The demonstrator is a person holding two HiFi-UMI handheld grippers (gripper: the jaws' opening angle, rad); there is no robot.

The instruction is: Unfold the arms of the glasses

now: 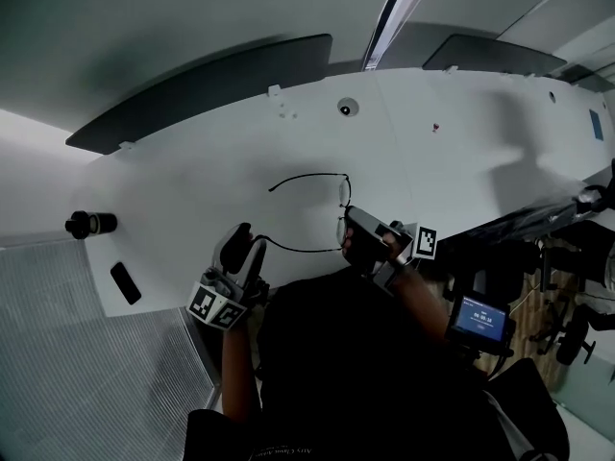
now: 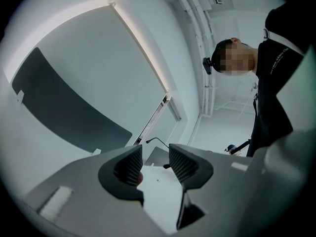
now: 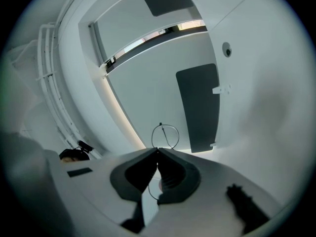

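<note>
My right claw is clamping the thin wire glasses, partly hiding them; left claw, 8 o'clock, is gaping apart.

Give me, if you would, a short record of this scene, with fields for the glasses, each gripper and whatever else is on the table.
glasses: thin wire frame, both arms swung out
right gripper: jaws closed on the front of the frame
left gripper: jaws apart, nothing between the pads, near the tip of the nearer arm
table: white
other items: black cylinder and flat black object at the table's left end
</note>
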